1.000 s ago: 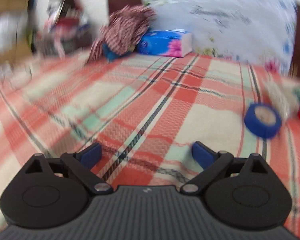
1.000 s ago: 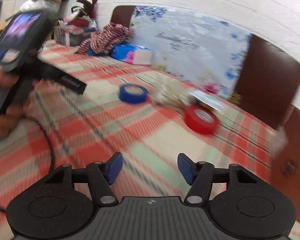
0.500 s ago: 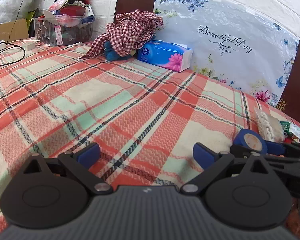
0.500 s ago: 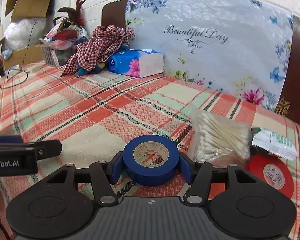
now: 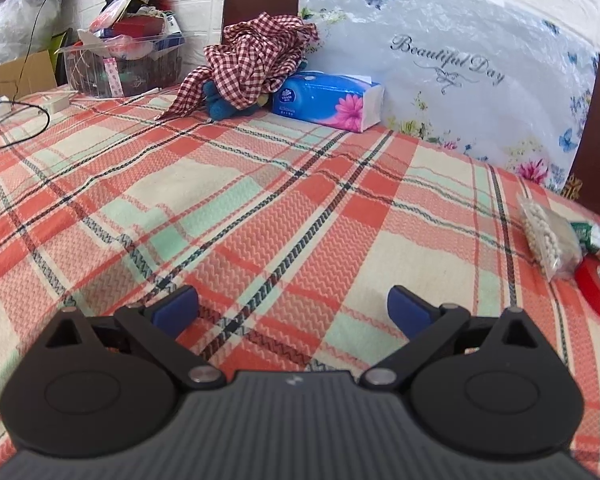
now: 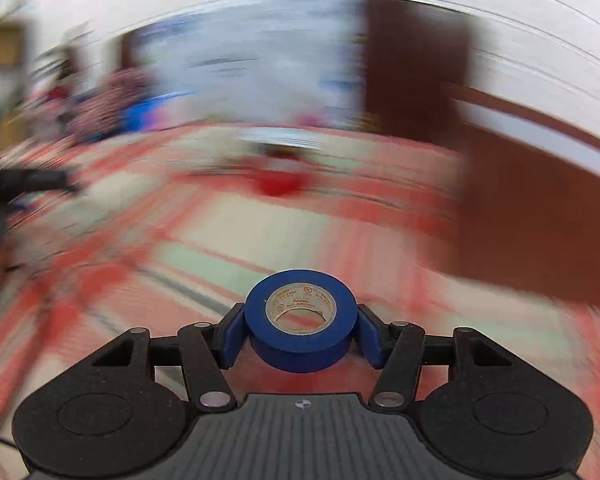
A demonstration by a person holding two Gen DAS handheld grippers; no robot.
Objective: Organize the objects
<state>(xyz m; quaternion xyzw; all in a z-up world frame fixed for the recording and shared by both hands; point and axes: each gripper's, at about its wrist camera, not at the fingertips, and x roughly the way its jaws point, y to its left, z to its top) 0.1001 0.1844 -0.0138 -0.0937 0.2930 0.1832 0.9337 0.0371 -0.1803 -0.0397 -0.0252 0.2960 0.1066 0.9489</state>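
Right gripper [image 6: 301, 330] around blue tape roll [image 6: 301, 320]

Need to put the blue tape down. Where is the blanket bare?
Bare: the wide plaid stretch ahead of the left gripper, up to the tissue pack. Crowded: the right edge, with cotton swabs and red tape.

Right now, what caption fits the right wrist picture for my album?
Right gripper shut on a blue tape roll, carried above the blurred plaid cloth.

Right wrist view smeared beyond blue tape roll [image 6: 301, 320]; red tape roll [image 5: 598, 288] (right edge) cut off.
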